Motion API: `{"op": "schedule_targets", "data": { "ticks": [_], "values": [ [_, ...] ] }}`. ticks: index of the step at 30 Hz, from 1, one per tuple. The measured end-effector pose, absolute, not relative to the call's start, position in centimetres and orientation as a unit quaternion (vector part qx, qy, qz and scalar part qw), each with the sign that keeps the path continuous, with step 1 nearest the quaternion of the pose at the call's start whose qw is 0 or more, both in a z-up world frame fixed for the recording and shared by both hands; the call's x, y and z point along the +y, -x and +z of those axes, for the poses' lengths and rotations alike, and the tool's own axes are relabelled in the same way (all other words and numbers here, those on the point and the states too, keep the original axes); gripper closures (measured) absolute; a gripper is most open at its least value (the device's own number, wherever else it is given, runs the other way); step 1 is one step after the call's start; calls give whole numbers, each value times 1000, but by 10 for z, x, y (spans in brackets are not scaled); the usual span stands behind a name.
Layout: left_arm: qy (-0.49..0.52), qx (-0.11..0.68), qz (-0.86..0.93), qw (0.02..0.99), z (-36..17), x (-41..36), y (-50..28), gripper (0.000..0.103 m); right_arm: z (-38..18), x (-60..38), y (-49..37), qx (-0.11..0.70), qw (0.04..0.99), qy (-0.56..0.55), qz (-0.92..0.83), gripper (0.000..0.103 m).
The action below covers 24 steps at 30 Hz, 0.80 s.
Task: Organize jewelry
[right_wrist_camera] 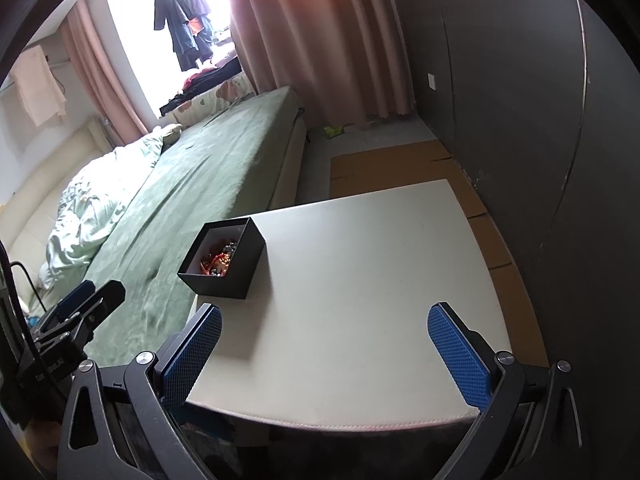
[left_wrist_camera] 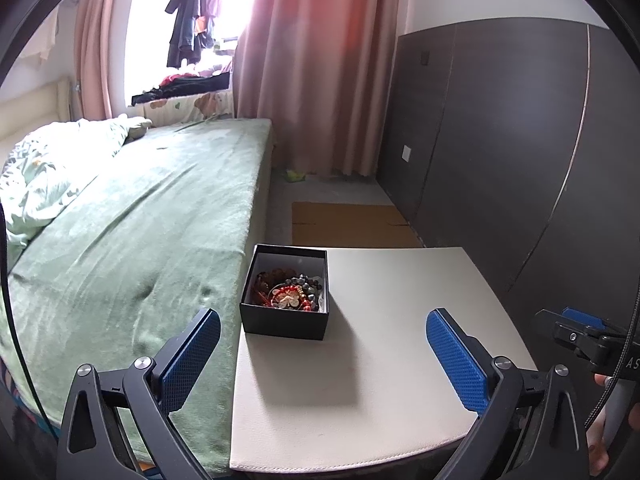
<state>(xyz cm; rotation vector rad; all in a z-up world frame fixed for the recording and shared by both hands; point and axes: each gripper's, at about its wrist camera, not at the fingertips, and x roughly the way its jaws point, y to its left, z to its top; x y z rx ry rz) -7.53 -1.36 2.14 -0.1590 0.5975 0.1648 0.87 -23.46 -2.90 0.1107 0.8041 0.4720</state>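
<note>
A small black box (left_wrist_camera: 285, 323) stands at the far left corner of a white table (left_wrist_camera: 380, 380). Inside it lies a heap of jewelry (left_wrist_camera: 289, 290): red beads, dark grey beads and a pale flower-shaped piece. The right wrist view shows the same box (right_wrist_camera: 236, 268) and jewelry (right_wrist_camera: 219, 261) from the right. My left gripper (left_wrist_camera: 323, 356) hovers open over the table's near edge, short of the box, nothing between its blue pads. My right gripper (right_wrist_camera: 325, 354) is also open and empty, to the right of the box. Each gripper shows at the edge of the other's view.
A bed with a green cover (left_wrist_camera: 140, 232) runs along the table's left side, with a crumpled quilt (left_wrist_camera: 44, 176) on it. Dark wardrobe panels (left_wrist_camera: 500, 140) stand to the right. Flattened cardboard (left_wrist_camera: 348, 224) lies on the floor beyond the table, before pink curtains (left_wrist_camera: 312, 80).
</note>
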Motion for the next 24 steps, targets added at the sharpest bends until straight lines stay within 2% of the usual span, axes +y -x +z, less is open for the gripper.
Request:
{"op": "schedule_targets", "data": {
  "ticks": [24],
  "values": [
    [69,288,75,952,24,-23,77,0,-17,-248,-10,380,903,-40,196,0]
  ]
}}
